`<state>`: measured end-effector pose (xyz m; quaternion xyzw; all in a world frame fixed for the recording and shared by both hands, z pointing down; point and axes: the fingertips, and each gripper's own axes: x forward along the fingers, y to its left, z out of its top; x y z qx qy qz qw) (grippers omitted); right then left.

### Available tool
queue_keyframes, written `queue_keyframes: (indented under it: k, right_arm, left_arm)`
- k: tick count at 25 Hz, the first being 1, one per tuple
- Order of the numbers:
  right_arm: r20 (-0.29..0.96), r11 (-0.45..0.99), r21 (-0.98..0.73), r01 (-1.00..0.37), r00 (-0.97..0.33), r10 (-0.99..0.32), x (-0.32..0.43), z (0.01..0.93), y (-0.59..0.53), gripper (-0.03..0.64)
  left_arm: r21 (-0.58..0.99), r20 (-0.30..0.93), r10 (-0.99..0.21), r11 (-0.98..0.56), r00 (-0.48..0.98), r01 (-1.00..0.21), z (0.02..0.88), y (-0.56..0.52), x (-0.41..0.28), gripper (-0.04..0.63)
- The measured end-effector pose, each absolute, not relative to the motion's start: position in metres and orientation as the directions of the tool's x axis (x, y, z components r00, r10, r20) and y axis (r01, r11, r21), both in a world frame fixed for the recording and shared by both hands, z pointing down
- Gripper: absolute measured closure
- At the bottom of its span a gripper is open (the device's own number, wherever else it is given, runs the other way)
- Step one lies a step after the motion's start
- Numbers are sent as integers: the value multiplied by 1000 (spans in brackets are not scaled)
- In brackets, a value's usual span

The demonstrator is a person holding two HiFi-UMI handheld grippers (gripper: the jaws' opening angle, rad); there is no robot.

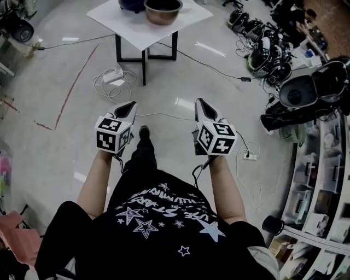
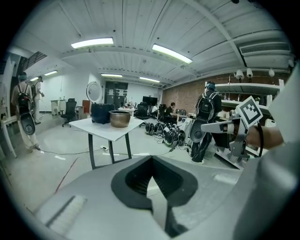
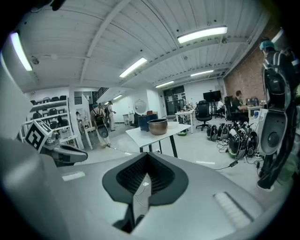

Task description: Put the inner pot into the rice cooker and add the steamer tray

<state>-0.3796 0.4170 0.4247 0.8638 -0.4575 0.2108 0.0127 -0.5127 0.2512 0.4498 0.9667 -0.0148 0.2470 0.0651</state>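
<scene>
A white table [image 1: 127,26] stands far ahead of me on black legs. On it sit the bronze inner pot [image 1: 163,11] and a dark blue rice cooker [image 1: 131,4], with a pale item [image 1: 186,5] to the pot's right that I cannot make out. Both gripper views show the pot [image 2: 120,118] [image 3: 157,126] small and distant. My left gripper [image 1: 130,108] [image 2: 152,161] and right gripper [image 1: 202,107] [image 3: 146,157] hang side by side over the floor, well short of the table. The jaws of both are shut and hold nothing.
Cables and a power strip [image 1: 113,75] lie on the floor below the table. Several rice cookers [image 1: 268,52] crowd the floor at the right, next to shelves [image 1: 320,180]. A red tape line [image 1: 71,87] crosses the floor at the left. People stand in the background [image 2: 23,110].
</scene>
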Motion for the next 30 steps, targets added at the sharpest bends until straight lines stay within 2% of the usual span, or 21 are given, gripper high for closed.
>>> queue_keyframes:
  k: [4,6,8,10,11,12,15,19,30]
  right_arm:
    - [356,-575,-210,-791,486,-798,-343,422,396,589]
    - [358,-558,-235,-796,463,-811,-324,423,379,559]
    - [371,-543,-257,-799,438,-819,-303,426,356,411]
    - [379,-532,-277,-800,418,-826,-279,428,333,335]
    - [383,-528,-290,-798,409,-828,-267,430,323,304]
    - [388,-527,-303,-794,401,-829,-256,431,313,281]
    - [406,-540,-336,-772,398,-823,-220,435,285,244]
    - [416,-554,-351,-755,405,-814,-171,431,235,233]
    - [455,-574,-352,-740,400,-795,-78,434,131,232]
  left_arm:
    - [137,462,8,-989,887,-62,444,228,-478,592]
    - [157,465,20,-986,885,-60,446,213,-455,587]
    - [185,470,44,-982,882,-50,449,195,-428,489]
    - [205,473,58,-978,879,-46,451,175,-399,322]
    - [212,473,57,-976,879,-50,452,164,-384,266]
    - [219,472,56,-974,880,-56,452,154,-371,225]
    - [259,478,67,-964,876,-68,455,124,-338,179]
    - [281,493,73,-957,867,-79,460,70,-300,157]
    - [364,491,88,-925,867,-112,469,-40,-225,155]
